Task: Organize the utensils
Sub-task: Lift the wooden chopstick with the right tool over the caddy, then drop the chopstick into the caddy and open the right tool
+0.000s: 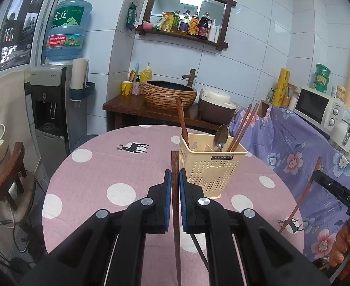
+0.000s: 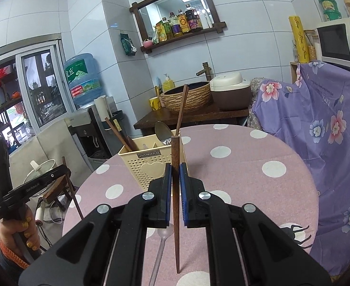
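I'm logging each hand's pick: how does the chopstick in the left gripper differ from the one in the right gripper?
The left gripper holds its chopstick near the blunt top, which barely clears the pads; the right gripper holds its chopstick lower, with more sticking up. The right one looks lighter brown. Both are wooden, upright, tips down, near the utensil holder.

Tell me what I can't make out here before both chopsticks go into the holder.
- Left chopstick: lower end runs off the bottom edge of the left view.
- Holder right side: behind the right chopstick and fingers in the right view.
- Holder interior: hidden by its walls in both views.
- Clear spoon: handle hidden under the right gripper.
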Tool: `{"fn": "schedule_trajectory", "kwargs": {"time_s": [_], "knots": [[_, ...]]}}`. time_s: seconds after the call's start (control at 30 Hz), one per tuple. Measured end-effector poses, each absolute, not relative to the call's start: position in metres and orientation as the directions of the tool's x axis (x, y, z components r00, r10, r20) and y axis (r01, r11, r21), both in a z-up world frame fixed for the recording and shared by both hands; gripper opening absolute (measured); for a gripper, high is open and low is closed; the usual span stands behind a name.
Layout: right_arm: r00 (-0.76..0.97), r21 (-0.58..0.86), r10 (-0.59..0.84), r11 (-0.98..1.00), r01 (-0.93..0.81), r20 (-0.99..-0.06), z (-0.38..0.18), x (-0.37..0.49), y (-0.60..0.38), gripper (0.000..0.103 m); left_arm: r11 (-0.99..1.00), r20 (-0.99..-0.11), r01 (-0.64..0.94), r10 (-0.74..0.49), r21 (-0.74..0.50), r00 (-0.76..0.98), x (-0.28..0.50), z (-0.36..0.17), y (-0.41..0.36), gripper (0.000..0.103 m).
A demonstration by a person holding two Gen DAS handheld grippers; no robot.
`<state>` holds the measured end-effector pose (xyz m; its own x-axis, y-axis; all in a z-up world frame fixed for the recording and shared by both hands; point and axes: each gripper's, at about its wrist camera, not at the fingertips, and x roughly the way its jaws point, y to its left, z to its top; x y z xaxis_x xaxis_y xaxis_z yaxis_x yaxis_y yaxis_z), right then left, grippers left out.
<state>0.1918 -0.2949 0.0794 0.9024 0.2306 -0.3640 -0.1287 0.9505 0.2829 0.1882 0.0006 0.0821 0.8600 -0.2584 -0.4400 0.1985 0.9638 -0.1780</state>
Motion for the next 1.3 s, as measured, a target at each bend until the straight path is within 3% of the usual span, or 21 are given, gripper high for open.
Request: {"fn": "schedule_trajectory", "kwargs": {"time_s": [0.4,0.8,0.9,1.13,1.2,1.3], "knots": [[0.902,0.284,0.263,0.944,-0.167,-0.342,0.102,0.212,-0.289,0.008,0.961,-0.403,0.214,-0.268,-0.174,0.875,0.199,0.100,-0.002,0.008],[0.978,0.154,0.195,0.971,-0.181,-0.076,0.241,0.278,-0.247,0.008,0.957,-0.206,0.219,-0.256,-0.189,0.944,0.262,0.227,-0.031,0.008],[0.984,0.143,0.162,0.978,-0.151,-0.074,0.238,0.304,-0.239,0.008,0.966,-0.200,0.194,-0.227,-0.170,0.953,0.280,0.227,-0.047,0.008],[0.977,0.157,0.133,0.982,-0.106,-0.167,0.173,0.344,-0.233,0.008,0.970,-0.232,0.172,-0.210,-0.173,0.950,0.304,0.186,-0.056,0.008],[0.974,0.168,0.140,0.980,-0.110,-0.180,0.169,0.348,-0.235,0.008,0.965,-0.250,0.178,-0.224,-0.195,0.942,0.310,0.190,-0.052,0.008],[0.976,0.178,0.139,0.978,-0.109,-0.167,0.176,0.351,-0.240,0.008,0.964,-0.210,0.182,-0.222,-0.194,0.952,0.307,0.210,-0.048,0.008]]}}
